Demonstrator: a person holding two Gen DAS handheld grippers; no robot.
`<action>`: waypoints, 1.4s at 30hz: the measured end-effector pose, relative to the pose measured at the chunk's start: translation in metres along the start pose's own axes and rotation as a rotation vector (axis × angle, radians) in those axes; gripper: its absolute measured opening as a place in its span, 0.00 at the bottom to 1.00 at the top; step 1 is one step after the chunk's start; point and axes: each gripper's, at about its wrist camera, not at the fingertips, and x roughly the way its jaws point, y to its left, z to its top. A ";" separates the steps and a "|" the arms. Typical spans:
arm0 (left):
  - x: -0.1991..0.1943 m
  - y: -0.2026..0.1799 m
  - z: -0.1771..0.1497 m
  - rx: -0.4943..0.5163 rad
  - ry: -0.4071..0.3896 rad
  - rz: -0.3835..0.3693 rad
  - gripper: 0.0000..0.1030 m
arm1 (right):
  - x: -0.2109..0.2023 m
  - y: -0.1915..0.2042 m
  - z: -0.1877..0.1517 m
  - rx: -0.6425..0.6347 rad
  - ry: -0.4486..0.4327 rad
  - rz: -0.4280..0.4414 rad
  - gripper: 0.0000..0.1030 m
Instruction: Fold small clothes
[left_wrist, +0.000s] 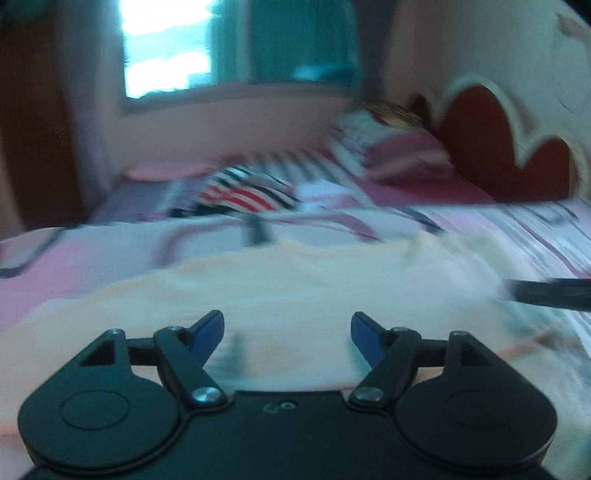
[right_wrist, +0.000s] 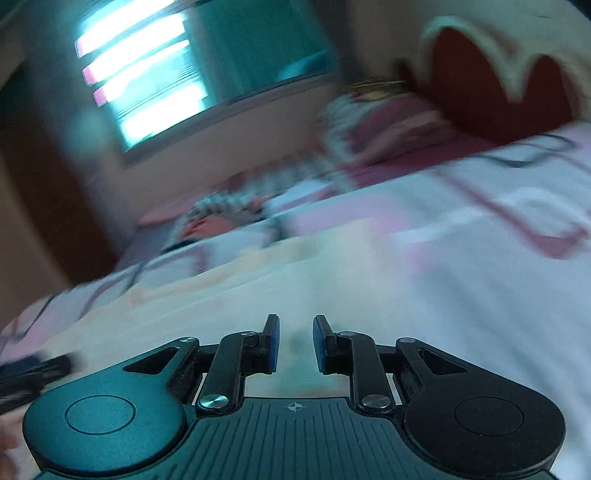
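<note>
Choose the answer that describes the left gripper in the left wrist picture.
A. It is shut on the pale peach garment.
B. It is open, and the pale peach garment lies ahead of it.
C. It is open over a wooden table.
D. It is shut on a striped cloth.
B: the left gripper has its blue pads wide apart with nothing between them, and the pale peach garment is spread on the bed ahead of it.

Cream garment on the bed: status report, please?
Left gripper open, empty. Right gripper open, narrower gap, empty. Cream garment lying on bed, not gripped. Striped garment beyond, clear.
</note>
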 end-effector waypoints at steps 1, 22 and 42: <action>0.008 -0.006 0.001 0.003 0.021 -0.009 0.72 | 0.011 0.012 -0.002 -0.036 0.017 0.029 0.20; 0.018 0.031 0.001 -0.052 0.091 0.112 0.71 | 0.049 -0.062 0.043 -0.065 0.081 -0.181 0.20; -0.096 0.170 -0.075 -0.536 0.063 0.268 0.64 | -0.044 -0.010 -0.001 0.002 0.042 -0.086 0.20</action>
